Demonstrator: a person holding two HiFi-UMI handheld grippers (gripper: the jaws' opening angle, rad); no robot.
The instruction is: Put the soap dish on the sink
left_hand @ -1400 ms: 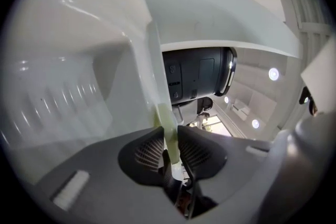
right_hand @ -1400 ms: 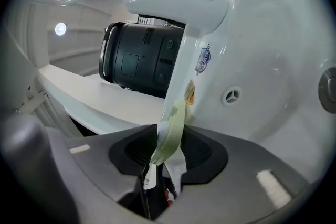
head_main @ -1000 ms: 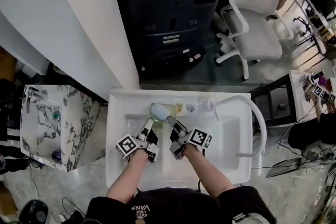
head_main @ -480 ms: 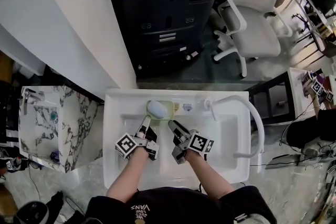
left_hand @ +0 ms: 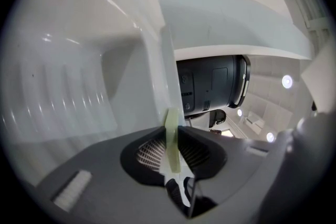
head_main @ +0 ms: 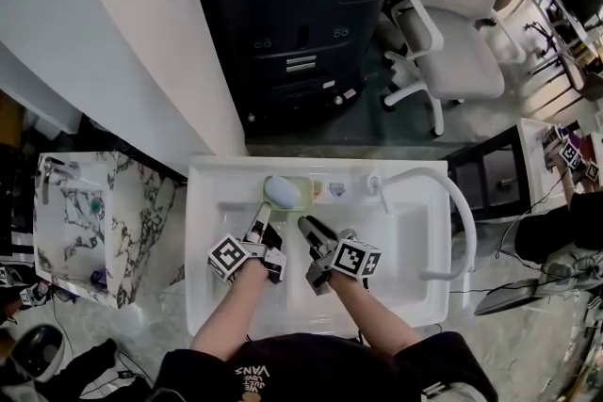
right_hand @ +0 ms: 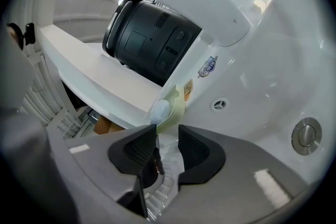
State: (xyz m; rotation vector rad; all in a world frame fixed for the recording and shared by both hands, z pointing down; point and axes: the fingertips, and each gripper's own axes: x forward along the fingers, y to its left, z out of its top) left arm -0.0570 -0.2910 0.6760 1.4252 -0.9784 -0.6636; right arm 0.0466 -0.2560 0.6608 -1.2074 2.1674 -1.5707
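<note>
With the left claw [left_hand: 172, 138] pinching the soap dish [head_main: 301, 193] at the sink's [head_main: 217, 172] back ledge and the right claw [right_hand: 164, 136] parted and empty, a skewed release could tip it.

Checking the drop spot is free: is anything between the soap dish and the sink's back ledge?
Nothing visible does. The soap dish, with soap in it, is at the back ledge of the sink, its rim pinched by the left gripper. The faucet stands apart to its right.
</note>
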